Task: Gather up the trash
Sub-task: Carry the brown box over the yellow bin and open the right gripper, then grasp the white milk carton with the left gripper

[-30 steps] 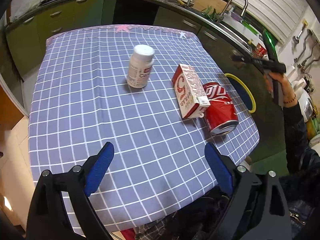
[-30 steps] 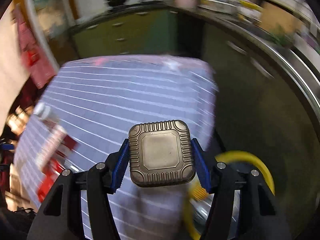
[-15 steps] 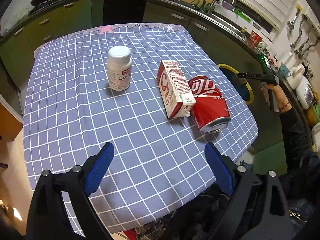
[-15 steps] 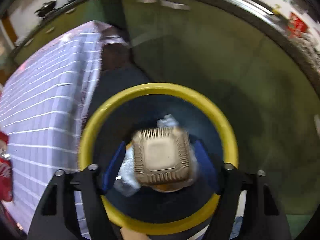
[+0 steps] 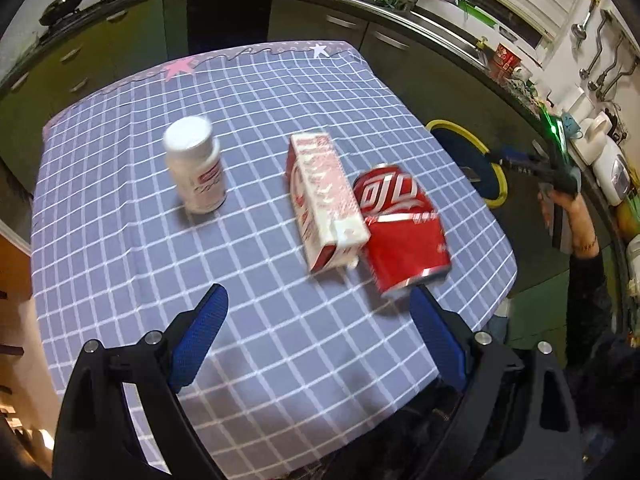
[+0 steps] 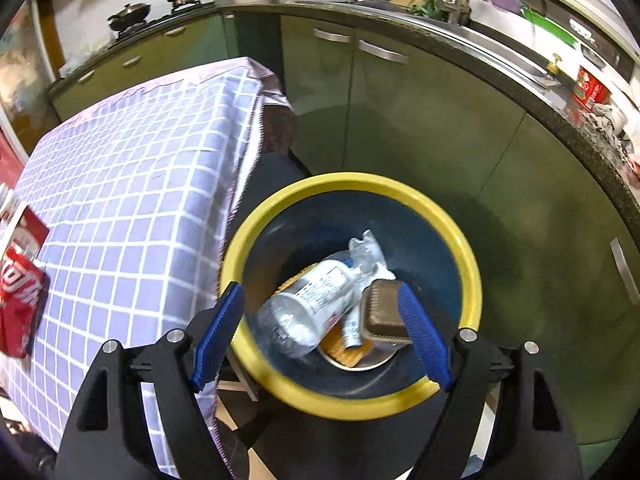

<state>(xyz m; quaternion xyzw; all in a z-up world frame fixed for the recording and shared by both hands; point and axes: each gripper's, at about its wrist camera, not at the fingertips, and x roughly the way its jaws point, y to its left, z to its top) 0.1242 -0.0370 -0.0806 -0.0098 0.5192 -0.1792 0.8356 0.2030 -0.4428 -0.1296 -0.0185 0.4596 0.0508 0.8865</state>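
Carton (image 5: 326, 200) touching can (image 5: 404, 228), bottle (image 5: 196, 164) apart, tablecloth (image 5: 120, 240).

Red can (image 5: 404, 224), yellow-rimmed bin (image 6: 352, 184), blue-checked tablecloth (image 5: 120, 240)

Home kitchen: stove (image 6: 156, 10), sink (image 5: 444, 12), cabinets (image 6: 352, 92).

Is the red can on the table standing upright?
No, the red can lies on its side on the checked tablecloth, right beside the fallen carton.
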